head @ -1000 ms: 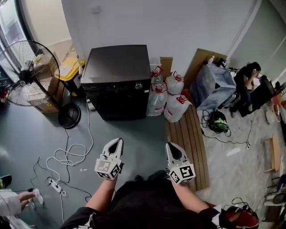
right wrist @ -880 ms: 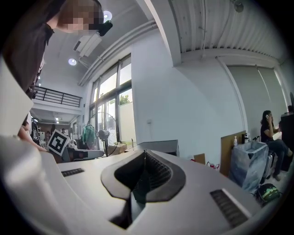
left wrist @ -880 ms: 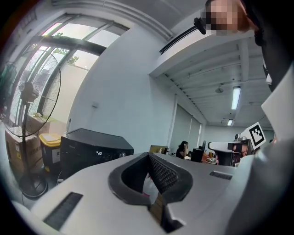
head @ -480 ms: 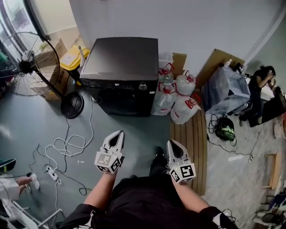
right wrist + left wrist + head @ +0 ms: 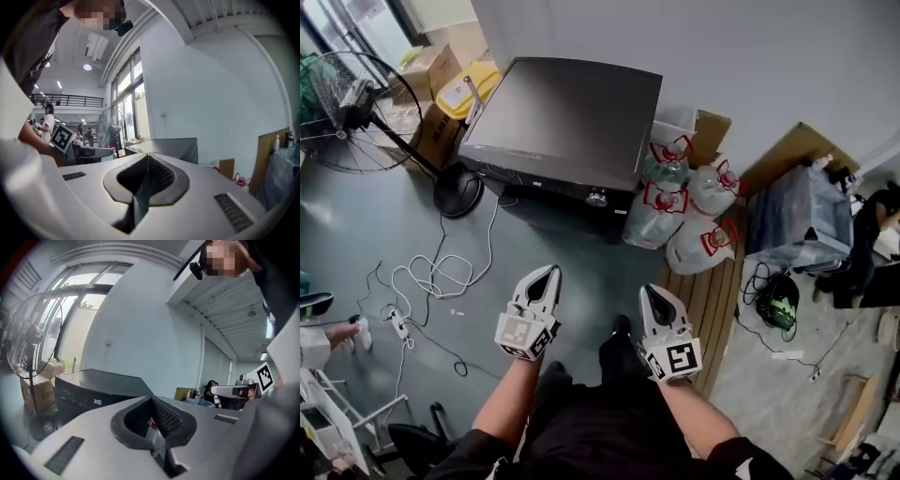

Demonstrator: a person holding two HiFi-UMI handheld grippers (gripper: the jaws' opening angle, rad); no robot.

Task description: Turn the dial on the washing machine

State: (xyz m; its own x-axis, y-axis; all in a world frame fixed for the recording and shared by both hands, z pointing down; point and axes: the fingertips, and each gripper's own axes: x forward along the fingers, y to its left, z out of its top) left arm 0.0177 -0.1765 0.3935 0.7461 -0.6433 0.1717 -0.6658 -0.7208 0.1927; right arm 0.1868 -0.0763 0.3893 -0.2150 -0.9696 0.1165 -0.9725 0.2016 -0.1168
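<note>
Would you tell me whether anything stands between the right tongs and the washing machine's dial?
Nothing visible does: only bare floor lies between the right tongs and the dial; the water bottles stand beside that path.

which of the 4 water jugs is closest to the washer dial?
The near-left jug, right beside the washing machine front corner next to the dial; the other three stand farther right or back.

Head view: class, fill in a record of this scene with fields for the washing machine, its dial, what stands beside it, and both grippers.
Washing machine: dark, by the wall
Dial: right end of front panel, untouched
Beside it: water jugs to picture right, fan to picture left
Left gripper: fingers together, empty, short of the machine
Right gripper: fingers together, empty, short of the machine
</note>
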